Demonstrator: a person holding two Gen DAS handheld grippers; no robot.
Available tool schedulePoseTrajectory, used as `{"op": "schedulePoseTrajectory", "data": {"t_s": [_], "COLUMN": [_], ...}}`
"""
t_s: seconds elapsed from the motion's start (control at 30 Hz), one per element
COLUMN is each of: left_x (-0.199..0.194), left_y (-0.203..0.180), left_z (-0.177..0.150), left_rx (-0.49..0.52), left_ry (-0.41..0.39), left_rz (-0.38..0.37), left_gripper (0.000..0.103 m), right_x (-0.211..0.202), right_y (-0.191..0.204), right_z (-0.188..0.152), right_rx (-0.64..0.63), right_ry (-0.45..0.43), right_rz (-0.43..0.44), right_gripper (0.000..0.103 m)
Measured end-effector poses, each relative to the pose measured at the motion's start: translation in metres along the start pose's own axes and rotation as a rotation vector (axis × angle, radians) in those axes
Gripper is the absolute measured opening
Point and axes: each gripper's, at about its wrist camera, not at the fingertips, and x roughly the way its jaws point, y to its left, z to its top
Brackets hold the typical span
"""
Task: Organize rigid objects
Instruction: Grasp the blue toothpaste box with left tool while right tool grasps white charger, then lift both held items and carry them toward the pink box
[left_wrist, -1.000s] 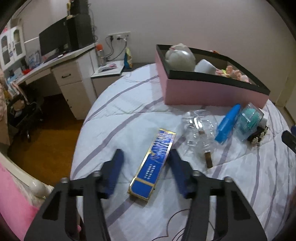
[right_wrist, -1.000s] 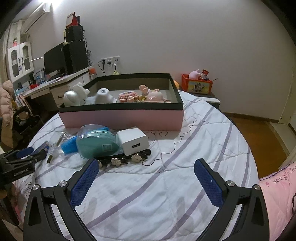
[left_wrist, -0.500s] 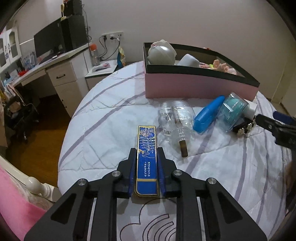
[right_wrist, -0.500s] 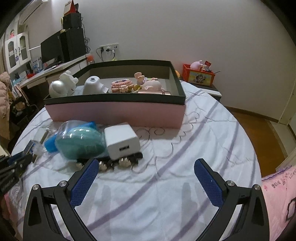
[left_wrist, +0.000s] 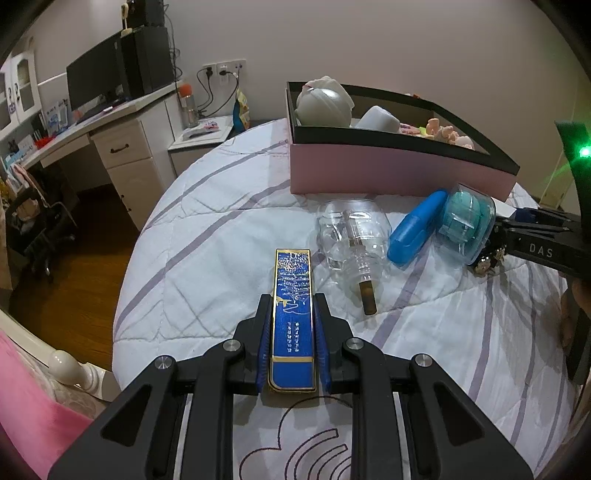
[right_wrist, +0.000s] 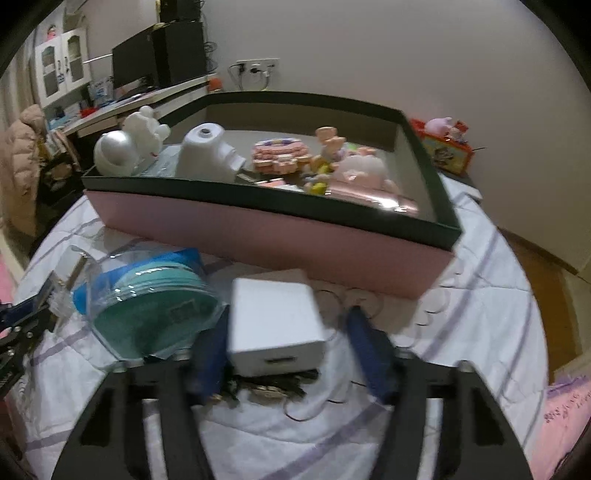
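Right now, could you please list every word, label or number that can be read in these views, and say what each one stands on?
"DAS": white letters on the black body of the right hand-held gripper, cut off at the frame edge.
Blue and gold box in the left hand-held gripper: rows of silver print, too small to read.
White charger: no legible marking; the right wrist view is blurred.

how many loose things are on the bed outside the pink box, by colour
Blue: 2, the flat blue box and the blue case
Clear: 1, the clear bottle
Teal: 1, the teal container
White: 1, the white charger
Black: 1, the black hair clip
Total: 6
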Motion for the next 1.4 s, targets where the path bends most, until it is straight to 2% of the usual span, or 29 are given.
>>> {"op": "schedulePoseTrajectory", "data": {"t_s": [0.03,0.37,0.63,0.7,0.8,0.9,1.03,1.17,1.4], "left_x": [0.0,-0.016,-0.047,-0.053,-0.052,-0.056,-0.075,-0.105,-0.15], "left_y": [0.001,-0.001,-0.02,-0.027,-0.034,-0.035,-0.043,-0.053,-0.077], "left_z": [0.0,-0.007,-0.006,-0.005,-0.008,-0.017,-0.016,-0.007,0.003], "left_rx": [-0.004,-0.031,-0.021,-0.011,0.006,-0.008,-0.007,-0.011,0.041], "left_ry": [-0.002,-0.041,-0.126,-0.14,-0.111,-0.117,-0.173,-0.275,-0.397], "left_rz": [-0.002,-0.013,-0.039,-0.047,-0.066,-0.073,-0.087,-0.077,-0.07], "left_gripper": [0.021,0.021,0.02,0.02,0.02,0.02,0.02,0.02,0.021], "right_x": [-0.002,-0.059,-0.094,-0.098,-0.101,-0.108,-0.12,-0.142,-0.179], "right_y": [0.001,-0.02,0.005,0.013,0.02,0.023,0.028,0.04,0.052], "right_z": [-0.001,-0.03,-0.045,-0.046,-0.052,-0.061,-0.066,-0.064,-0.057], "right_rx": [-0.005,0.113,0.133,0.117,0.113,0.113,0.111,0.09,0.071], "right_ry": [-0.007,-0.152,-0.246,-0.257,-0.242,-0.253,-0.287,-0.357,-0.466], "right_rz": [0.0,0.011,0.066,0.075,0.116,0.123,0.105,0.082,0.07], "right_gripper": [0.041,0.041,0.041,0.041,0.041,0.041,0.041,0.041,0.041]}}
